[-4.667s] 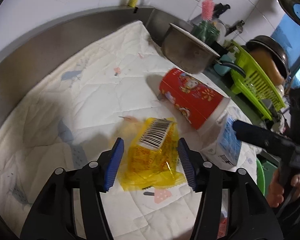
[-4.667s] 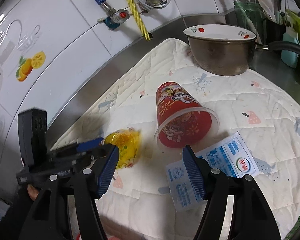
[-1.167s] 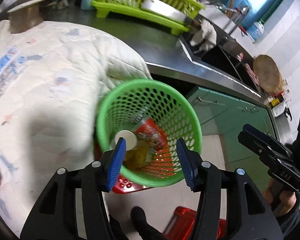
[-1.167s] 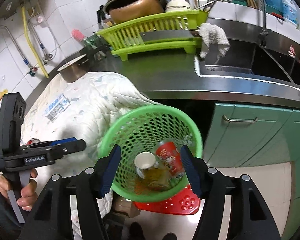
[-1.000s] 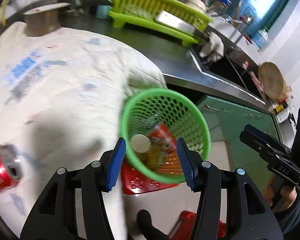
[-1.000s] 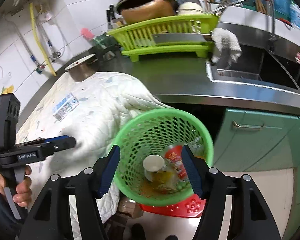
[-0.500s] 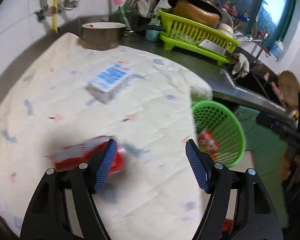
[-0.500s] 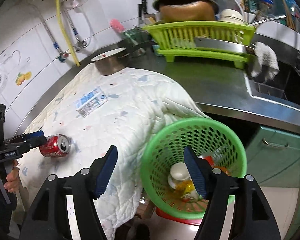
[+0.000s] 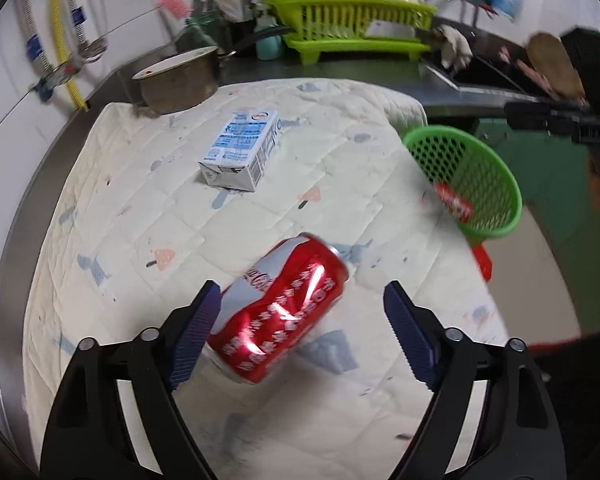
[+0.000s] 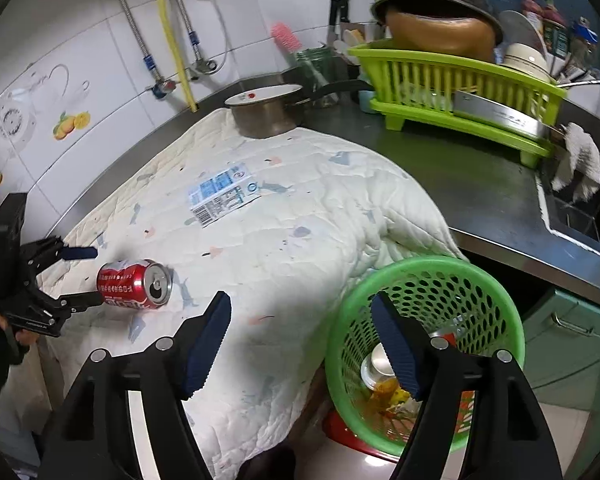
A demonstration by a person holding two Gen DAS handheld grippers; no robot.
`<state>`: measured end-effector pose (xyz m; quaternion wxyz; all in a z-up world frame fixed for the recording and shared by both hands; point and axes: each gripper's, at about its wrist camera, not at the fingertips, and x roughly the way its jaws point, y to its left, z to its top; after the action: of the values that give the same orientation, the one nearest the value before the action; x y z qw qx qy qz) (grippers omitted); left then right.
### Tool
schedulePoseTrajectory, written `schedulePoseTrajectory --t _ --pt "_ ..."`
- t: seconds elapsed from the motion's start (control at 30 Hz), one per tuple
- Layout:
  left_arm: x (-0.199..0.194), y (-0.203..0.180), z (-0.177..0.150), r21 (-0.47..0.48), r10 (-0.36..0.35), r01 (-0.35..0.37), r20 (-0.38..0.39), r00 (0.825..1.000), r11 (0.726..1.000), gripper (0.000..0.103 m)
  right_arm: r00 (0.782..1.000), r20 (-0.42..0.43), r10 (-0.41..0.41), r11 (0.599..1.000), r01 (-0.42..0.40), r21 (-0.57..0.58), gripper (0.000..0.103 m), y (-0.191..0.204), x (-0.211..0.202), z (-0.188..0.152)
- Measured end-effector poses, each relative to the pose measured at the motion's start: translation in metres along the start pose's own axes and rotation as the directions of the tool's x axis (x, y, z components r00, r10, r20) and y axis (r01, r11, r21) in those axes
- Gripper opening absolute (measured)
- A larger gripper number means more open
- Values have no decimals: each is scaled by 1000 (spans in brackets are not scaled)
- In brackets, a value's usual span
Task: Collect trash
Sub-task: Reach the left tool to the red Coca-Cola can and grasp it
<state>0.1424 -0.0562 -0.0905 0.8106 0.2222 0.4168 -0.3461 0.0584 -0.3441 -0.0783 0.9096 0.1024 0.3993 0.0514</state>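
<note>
Tongs on left [image 9: 302,296]: back over the bench from the bin, where they hung a moment ago. Jaws opening, now wide, one either side of the red drink can [image 9: 284,312]. No grip seen. Left pad close to the can's base, contact not clear from either view.

Can: lying on its side on the white quilted cover [image 9: 120,220], dented, pull-tab end toward the bin. Not collected yet. Judged next for pickup, since already bracketed.

Further back, mid-cover: blue and white milk carton [image 9: 242,152], lying flat, well apart from the can and short of the saucepan [image 9: 176,80] at the rear. Untouched, still to be collected.

Tongs on right [image 10: 300,304]: pulled back from the bin mouth and up toward the bench. Jaws opening, nothing between them. Now over the hanging edge of the cover, right finger in front of the bin rim.

Green mesh bin [image 10: 420,264]: on the floor against the bench front, beside the draped cover. Holds a red printed cup, a yellow wrapper and one round pale item not identified. Drop-off for those judged complete.

Assessment: two pieces left on the bench. Risk noted: can is round and dented, so liable to roll or skid off the pads if closed on off-centre.
</note>
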Motion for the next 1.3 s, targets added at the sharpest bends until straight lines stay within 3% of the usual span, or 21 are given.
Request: schedulePoseTrajectory --t 0.27,0.57,0.93,1.3 --pt "26 18 -5 89 -13 20 -79 997 996 85 999 -38 13 999 -15 -39 70 21 20 5" --pt "45 19 -9 145 -20 36 -107 994 989 85 995 -85 49 995 -56 -78 71 45 46 12" --pt "46 25 -20 86 -49 55 -69 996 995 81 988 -128 88 988 -103 -116 71 69 81 32" --pt "33 21 -28 -51 19 -22 -54 998 998 72 977 -155 146 983 -160 -87 72 81 115 61"
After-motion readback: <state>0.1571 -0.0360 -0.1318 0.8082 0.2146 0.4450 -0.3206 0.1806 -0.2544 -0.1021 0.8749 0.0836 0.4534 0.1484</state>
